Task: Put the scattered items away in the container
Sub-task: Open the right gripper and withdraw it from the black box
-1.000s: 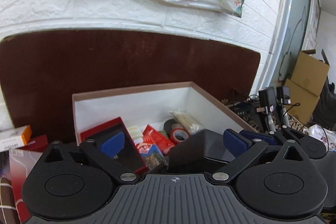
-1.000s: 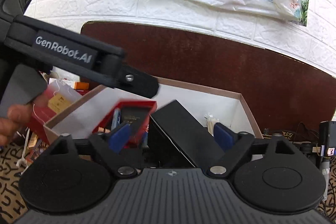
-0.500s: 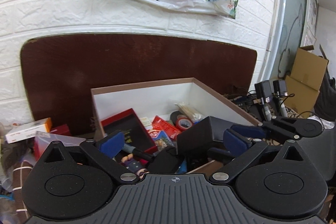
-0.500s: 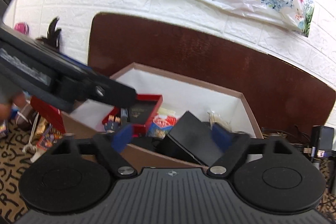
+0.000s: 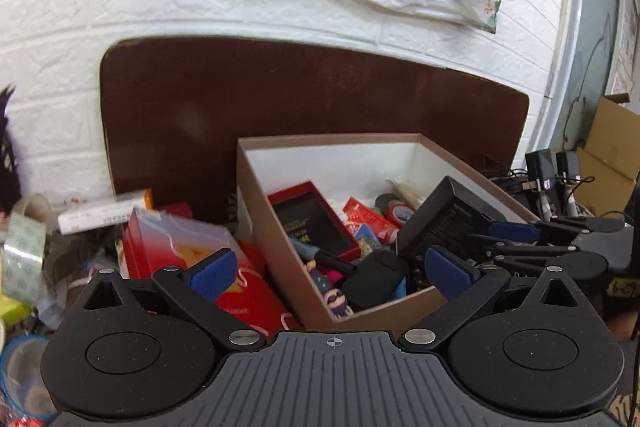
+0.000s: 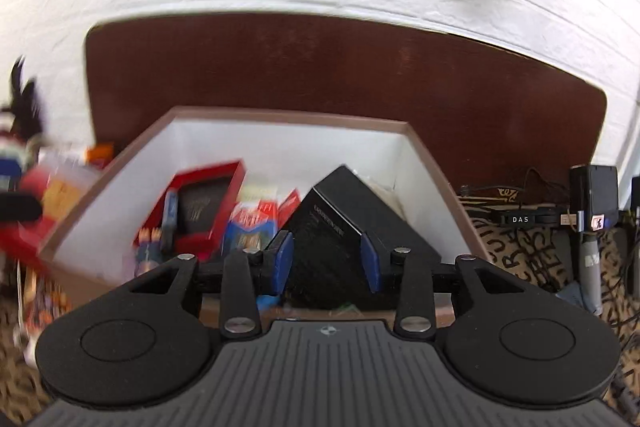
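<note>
While the black box (image 6: 352,223) is leaned corner-up against the right inner wall of the container (image 6: 288,117), its near end is bracketed by the blue pads (image 6: 370,261) of the right gripper (image 6: 326,261). Contact appears to be made on both side faces, so this gripper is judged to be clamped on the box, though the image is motion-blurred. From its crisp edges and printed faces, the box is judged to be stiff cardboard, light to moderate in weight, with a smooth and possibly slippery finish; hold is best taken across the two narrow side faces near the end, where no crushing is expected. The left gripper (image 5: 336,269) is held spread wide and empty, above the near-left corner of the container. Inside, a red-framed case (image 5: 314,219), red packets (image 5: 368,221), a tape roll (image 5: 398,211) and small figures (image 5: 324,281) are noted. Outside, to the left, a red gift bag (image 5: 176,247) and a white-and-orange carton (image 5: 106,211) are seen unsorted, against a brown board (image 5: 280,91).
</note>
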`<state>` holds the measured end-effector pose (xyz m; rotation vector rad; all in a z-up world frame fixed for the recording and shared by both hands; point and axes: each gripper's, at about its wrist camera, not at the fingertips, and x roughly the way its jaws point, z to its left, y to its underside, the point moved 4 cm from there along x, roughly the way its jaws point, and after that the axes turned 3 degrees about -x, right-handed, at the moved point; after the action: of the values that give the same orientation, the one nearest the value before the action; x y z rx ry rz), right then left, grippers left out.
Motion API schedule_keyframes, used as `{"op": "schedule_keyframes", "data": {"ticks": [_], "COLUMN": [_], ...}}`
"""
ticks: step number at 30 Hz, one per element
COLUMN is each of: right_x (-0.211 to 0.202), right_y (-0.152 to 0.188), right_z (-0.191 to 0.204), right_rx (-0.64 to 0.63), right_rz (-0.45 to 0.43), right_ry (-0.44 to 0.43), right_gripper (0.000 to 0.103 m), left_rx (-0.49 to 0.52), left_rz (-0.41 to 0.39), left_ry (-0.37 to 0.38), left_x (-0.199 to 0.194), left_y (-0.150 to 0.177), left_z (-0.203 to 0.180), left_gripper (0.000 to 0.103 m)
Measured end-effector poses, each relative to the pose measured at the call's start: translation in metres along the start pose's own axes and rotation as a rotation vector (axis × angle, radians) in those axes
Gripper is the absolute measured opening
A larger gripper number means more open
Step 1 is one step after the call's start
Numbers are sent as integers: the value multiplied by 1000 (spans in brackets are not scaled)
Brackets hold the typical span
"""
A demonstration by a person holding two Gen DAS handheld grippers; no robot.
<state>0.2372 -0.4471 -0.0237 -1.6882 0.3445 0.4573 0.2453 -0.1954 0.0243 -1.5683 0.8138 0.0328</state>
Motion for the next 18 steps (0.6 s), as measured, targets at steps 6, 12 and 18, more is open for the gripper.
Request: {"op": "schedule_keyframes", "data": {"ticks": [6, 12, 18], "right_x": [18, 23, 20], "right_y": [-6, -14, 2], "right_z": [8, -24, -10], "right_rx": [-72, 98, -24], "right_rz": [31, -28, -16], "right_ry": [2, 59, 136], "right_gripper": [42, 42, 60], "left_rx": [-19, 9, -23], "left_rz": [39, 3, 37], "left_ry": [-6, -31, -17], "left_x": [1, -15, -13], "left_y": [18, 24, 38], "left_z": [-1, 8, 9], "left_gripper": [103, 103, 103]}}
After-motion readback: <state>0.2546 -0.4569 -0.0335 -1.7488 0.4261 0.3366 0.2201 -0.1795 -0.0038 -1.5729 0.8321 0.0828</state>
